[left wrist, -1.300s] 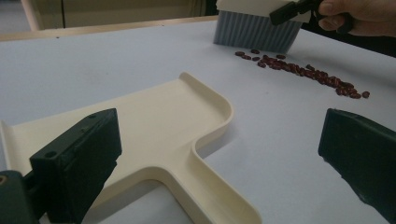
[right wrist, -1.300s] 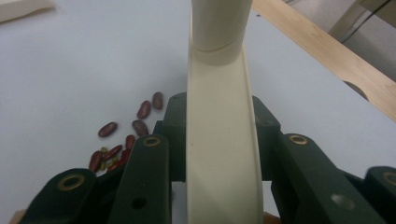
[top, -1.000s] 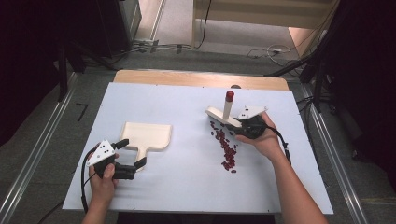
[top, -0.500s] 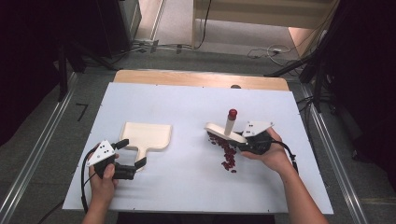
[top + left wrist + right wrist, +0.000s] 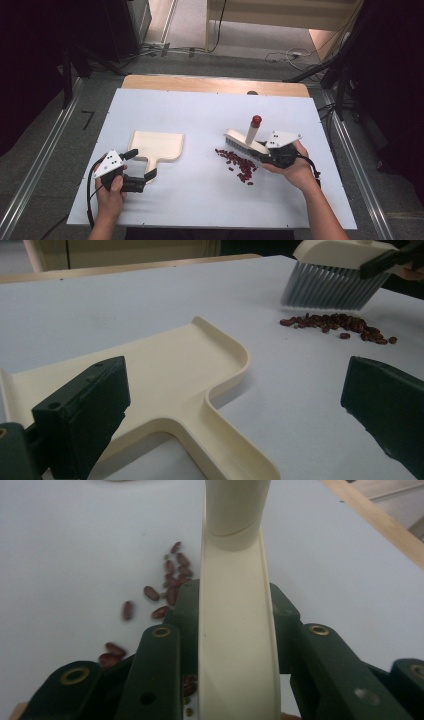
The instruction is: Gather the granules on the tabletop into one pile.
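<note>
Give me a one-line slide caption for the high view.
Right gripper holds a cream brush beside scattered red beans, while the left gripper waits, jaws open, at the dustpan handle.

In the right gripper view, the brush point(image 5: 235, 605) is cut off at the top edge and its bristles are hidden. The dustpan point(image 5: 165, 390) is cropped in the left gripper view.

Bare table point(image 5: 200, 120) between dustpan point(image 5: 157, 146), beans point(image 5: 237, 164) – passable
</note>
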Demonstrator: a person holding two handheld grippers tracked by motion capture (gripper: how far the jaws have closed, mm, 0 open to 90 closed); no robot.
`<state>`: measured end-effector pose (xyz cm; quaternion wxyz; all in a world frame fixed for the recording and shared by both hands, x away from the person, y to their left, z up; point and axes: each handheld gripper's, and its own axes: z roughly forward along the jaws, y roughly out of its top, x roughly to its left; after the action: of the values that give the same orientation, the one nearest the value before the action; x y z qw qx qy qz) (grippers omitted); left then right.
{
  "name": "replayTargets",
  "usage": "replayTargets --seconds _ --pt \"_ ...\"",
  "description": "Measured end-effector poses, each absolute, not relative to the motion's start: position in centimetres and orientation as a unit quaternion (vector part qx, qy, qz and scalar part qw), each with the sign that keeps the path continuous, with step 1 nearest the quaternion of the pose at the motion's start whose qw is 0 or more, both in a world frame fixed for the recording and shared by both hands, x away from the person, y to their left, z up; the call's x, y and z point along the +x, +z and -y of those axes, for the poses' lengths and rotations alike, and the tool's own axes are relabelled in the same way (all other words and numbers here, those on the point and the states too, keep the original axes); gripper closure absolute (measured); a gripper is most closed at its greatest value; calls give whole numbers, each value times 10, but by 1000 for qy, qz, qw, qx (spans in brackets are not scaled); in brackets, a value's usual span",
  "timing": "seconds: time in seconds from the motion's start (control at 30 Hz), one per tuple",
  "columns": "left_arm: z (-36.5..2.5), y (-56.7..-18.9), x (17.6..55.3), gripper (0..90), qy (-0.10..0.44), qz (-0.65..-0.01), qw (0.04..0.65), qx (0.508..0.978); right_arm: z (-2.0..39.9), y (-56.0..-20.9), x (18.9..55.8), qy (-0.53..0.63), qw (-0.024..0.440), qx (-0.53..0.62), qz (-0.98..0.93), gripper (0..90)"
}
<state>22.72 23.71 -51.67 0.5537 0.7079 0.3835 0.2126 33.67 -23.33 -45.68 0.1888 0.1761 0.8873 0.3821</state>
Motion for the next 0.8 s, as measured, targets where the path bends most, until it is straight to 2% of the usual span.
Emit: replayTargets --seconds 0.2,0.63,0.8 --pt "-237 -517 227 0 212 -384 553 709 223 -459 349 354 226 216 -882 650" --pt "-238 -516 227 0 211 -384 553 709 225 -465 324 371 178 194 -890 649" --pt "-237 -517 227 0 211 -383 554 709 225 -466 309 370 187 186 -891 649"
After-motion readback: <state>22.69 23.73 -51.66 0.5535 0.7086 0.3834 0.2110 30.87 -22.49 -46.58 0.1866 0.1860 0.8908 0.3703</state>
